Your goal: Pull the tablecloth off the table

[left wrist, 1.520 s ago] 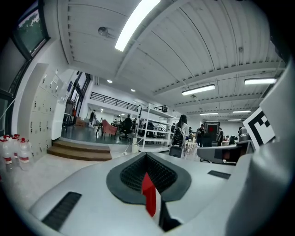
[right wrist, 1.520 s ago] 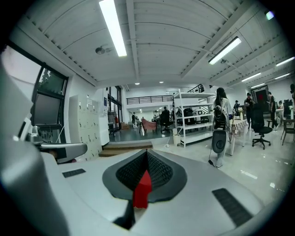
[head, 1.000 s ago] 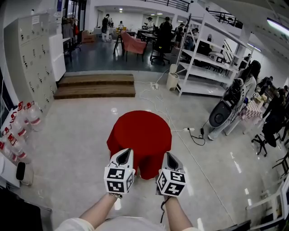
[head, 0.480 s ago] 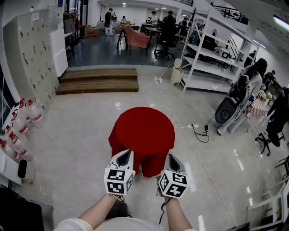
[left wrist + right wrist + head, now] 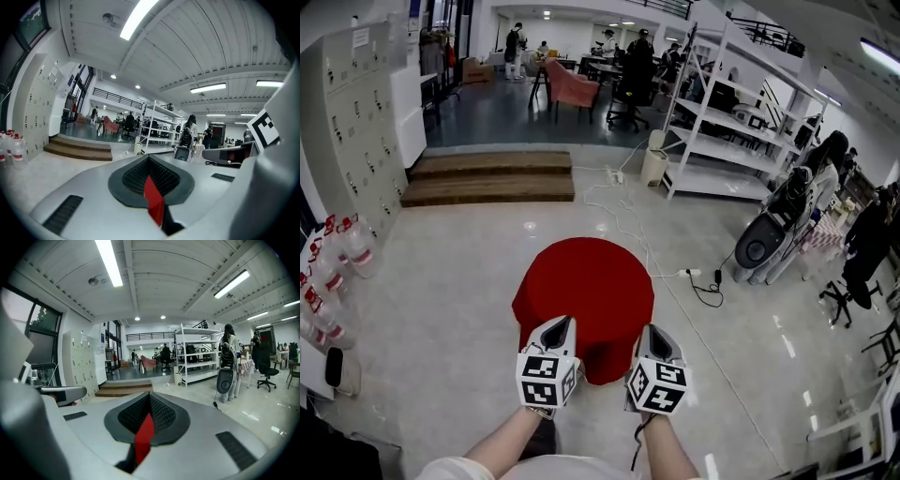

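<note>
A red tablecloth (image 5: 581, 277) covers a small round table in the middle of the head view. My left gripper (image 5: 562, 324) is shut on the cloth's near hem at the left. My right gripper (image 5: 649, 331) is shut on the same hem at the right. In the left gripper view a strip of red cloth (image 5: 153, 204) is pinched between the dark pads (image 5: 136, 174) of the left gripper (image 5: 149, 180). In the right gripper view the right gripper (image 5: 149, 416) pinches a like strip of red cloth (image 5: 143, 441). The table under the cloth is hidden.
Wooden steps (image 5: 487, 178) lie beyond the table. Grey lockers (image 5: 356, 122) and several water bottles (image 5: 342, 253) stand at the left. A white shelf rack (image 5: 741, 122), a power cable (image 5: 698, 281) on the floor and a parked machine (image 5: 769, 234) are at the right. People stand far back.
Both grippers have drawn back toward me and slightly down, with the cloth's near hem still in them. The hem now hangs lower on my side.
</note>
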Tool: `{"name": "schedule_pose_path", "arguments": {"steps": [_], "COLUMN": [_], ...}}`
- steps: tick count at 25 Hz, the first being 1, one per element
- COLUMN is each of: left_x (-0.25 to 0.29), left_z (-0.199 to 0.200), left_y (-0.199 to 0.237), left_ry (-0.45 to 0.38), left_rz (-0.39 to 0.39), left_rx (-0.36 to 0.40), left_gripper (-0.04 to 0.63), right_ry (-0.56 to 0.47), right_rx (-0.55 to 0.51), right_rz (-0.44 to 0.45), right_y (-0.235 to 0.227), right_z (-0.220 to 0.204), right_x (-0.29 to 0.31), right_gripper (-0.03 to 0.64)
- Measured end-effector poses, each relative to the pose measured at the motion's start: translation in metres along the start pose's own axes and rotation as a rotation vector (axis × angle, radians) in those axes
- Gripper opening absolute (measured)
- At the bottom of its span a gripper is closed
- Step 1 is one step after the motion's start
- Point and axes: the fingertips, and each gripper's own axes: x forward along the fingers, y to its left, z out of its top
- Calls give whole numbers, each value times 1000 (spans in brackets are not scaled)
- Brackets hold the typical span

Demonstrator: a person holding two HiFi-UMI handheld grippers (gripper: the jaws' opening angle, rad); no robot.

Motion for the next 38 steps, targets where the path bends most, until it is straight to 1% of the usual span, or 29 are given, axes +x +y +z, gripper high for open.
{"name": "schedule_pose_path", "arguments": {"steps": [4, 10, 14, 18, 24, 32, 38], "left_x": [23, 60, 89, 115, 155, 208, 238], "left_z": [11, 29, 42, 47, 56, 72, 76], "left_y": [8, 22, 30, 35, 53, 80, 100], "left_ry": [-8, -6, -6, -5, 6, -9, 2], "left_rz": [-16, -33, -51, -71, -86, -137, -147], "left_rx": [6, 26, 33, 50, 40, 54, 39], "left_gripper": [15, 15, 15, 15, 15, 15, 15], "right_ry": [-19, -23, -33, -30, -30, -51, -48], "right_rx": [-2, 29, 30, 39, 39, 39, 29], "right_rz": [-13, -45, -60, -74, -94, -128, -138], "right_y": [-1, -12, -16, -20, -25, -21, -18], "right_z": [14, 30, 43, 49, 62, 81, 91], "right_x": [21, 55, 78, 103, 138, 193, 227], "right_gripper": [25, 25, 25, 25, 25, 25, 25]}}
